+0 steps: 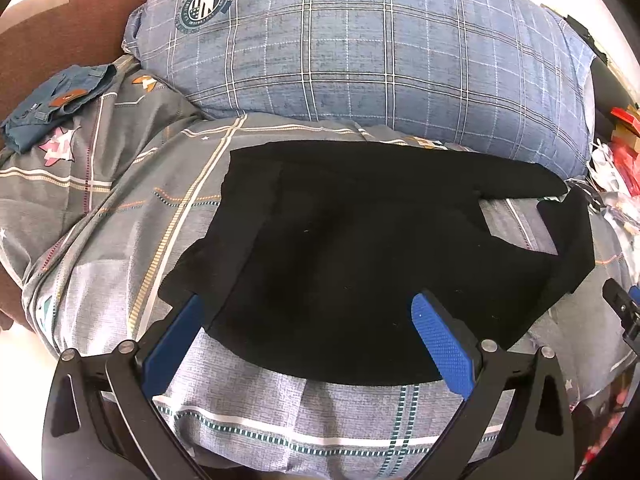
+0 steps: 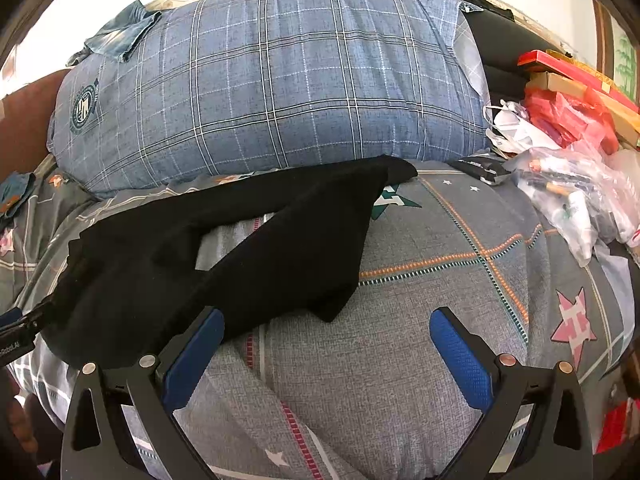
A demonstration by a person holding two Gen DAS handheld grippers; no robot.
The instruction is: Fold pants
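Observation:
Black pants (image 1: 360, 248) lie spread flat on a grey patterned quilt (image 1: 120, 216), waist toward the left, two legs pointing right. My left gripper (image 1: 308, 308) is open, its blue pads (image 1: 440, 340) straddling the near edge of the pants' waist part. In the right wrist view the pants (image 2: 240, 248) lie left of centre, the near leg's end (image 2: 332, 312) pointing toward me. My right gripper (image 2: 328, 320) is open and empty, just in front of that leg end. The right gripper's tip also shows at the left wrist view's right edge (image 1: 620, 304).
A big blue plaid pillow (image 2: 272, 80) lies behind the pants. Folded blue jeans (image 1: 56, 104) lie at the far left. Plastic bags (image 2: 568, 184) and red boxes (image 2: 568, 92) pile at the right. A brown cushion (image 1: 60, 28) sits far left.

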